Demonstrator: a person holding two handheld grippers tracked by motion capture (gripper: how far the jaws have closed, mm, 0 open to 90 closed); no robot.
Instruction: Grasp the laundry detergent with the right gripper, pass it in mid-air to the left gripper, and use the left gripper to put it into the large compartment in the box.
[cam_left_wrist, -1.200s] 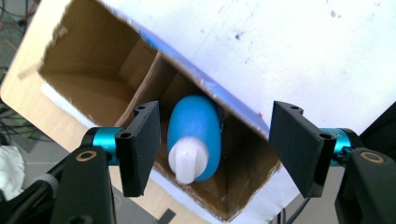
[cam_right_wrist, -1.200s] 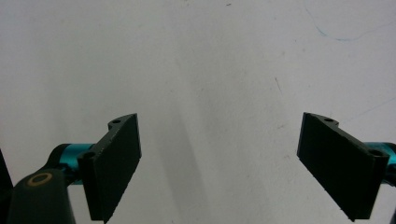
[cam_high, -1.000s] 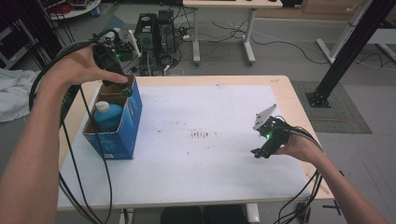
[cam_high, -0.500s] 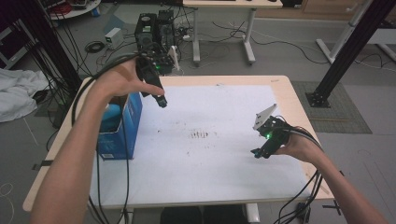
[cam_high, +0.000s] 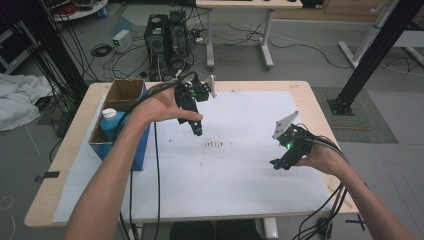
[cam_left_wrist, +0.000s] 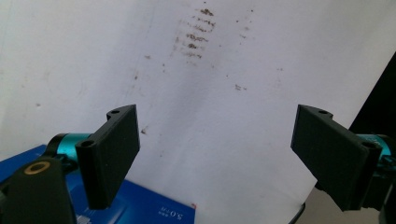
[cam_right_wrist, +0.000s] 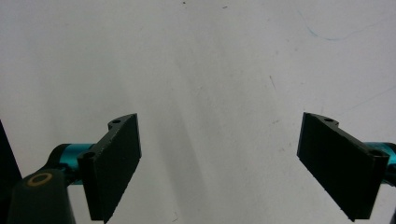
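l gripper (cam_high: 198, 131): jaws apart, empty, bottle (cam_high: 108, 121) in box (cam_high: 119, 102) beside; r gripper (cam_high: 276, 163): apart, empty; pick pending.

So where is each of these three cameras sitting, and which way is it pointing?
High view: above the person's side, looking forward and down at the white sheet and blue box; both forearms show, with the left hand-held gripper and right hand-held gripper.
Left gripper view: rides that gripper, looking down at the stains; open jaws show.
Right gripper view: rides that gripper, facing bare sheet; open jaws show.
Shared: the stains appear in the high and left gripper views.
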